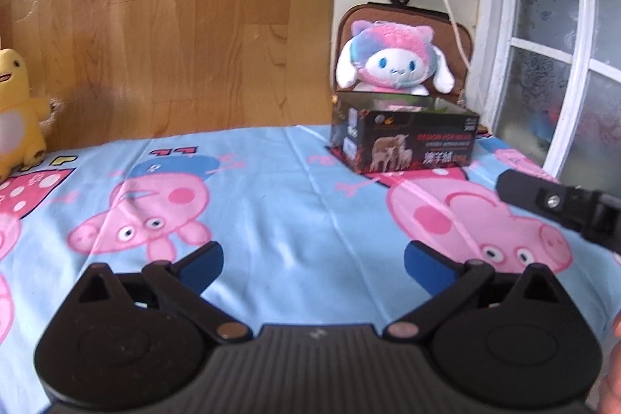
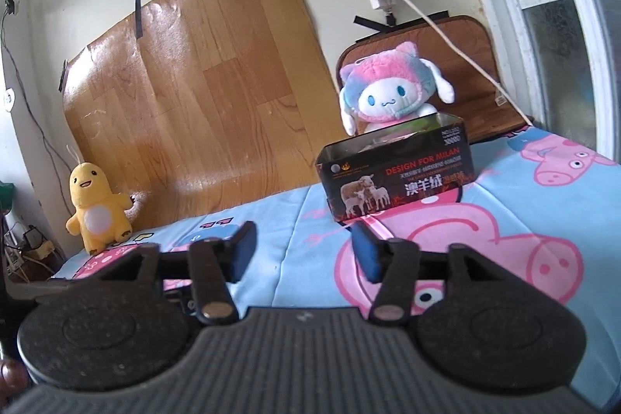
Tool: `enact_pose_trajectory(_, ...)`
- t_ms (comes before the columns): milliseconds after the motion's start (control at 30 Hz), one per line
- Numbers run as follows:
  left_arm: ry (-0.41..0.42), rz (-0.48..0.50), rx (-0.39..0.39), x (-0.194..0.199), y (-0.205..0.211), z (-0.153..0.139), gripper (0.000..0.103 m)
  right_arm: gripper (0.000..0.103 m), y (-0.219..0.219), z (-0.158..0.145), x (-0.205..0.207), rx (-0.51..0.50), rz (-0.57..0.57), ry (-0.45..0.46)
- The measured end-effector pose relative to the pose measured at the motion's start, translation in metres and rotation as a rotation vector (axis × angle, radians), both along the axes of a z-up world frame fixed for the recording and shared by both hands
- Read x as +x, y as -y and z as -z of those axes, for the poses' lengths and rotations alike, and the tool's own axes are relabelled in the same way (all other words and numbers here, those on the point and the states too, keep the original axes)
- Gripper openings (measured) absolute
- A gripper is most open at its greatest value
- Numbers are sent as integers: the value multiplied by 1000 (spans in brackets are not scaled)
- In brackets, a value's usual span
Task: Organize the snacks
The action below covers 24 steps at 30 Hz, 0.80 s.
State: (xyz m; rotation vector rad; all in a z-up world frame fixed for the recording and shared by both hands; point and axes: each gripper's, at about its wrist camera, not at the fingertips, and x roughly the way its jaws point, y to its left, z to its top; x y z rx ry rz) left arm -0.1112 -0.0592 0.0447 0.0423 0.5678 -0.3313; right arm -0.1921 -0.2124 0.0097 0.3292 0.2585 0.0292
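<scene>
While both of our tools hang empty over the bed, we read the scene from the left. At the far left the yellow plush (image 2: pixel 96 207) sits against the wood-grain sheet (image 2: pixel 202 88) taped to the wall. Below it our left gripper (image 1: pixel 313 268) hovers above the Peppa Pig bedsheet (image 1: pixel 271 204), its blue pads (image 1: pixel 207 268) spread wide with nothing between them. Further right, our right gripper (image 2: pixel 306 251) is likewise parted and holds nothing; from the left wrist view 1 of its black fingers pokes in at the right edge. Beyond it the black tin box (image 2: pixel 396 173), printed with sheep and the words DESIGN FOR MILAN, stands lidless near the head of the bed, just in front of the pink-and-blue Cinnamoroll plush (image 2: pixel 388 96). Inside the tin we can make out pale and pink wrappers, probably the snacks, though they are too small to identify or count. We see 0 loose snacks on the sheet, so we judge the task either nearly finished or with its remaining items outside both views.
</scene>
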Motion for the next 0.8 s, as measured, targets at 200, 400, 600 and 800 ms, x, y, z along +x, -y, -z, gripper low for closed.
enact_pose_trajectory(200,-29,-70,17,16,-8,6,103,80,-4,7,13,-14,35,-13)
enact_pose_trajectory(400,-36,-146,49,36,-17,19,103,91,-7,19,34,-1,61,-40)
enact_pose_trajectory(600,-27,-177,74,50,-18,30,103,97,-11,32,46,-39,100,-51)
enact_pose_trajectory(800,-53,-169,70,63,-17,39,103,97,-7,38,54,-40,116,-72)
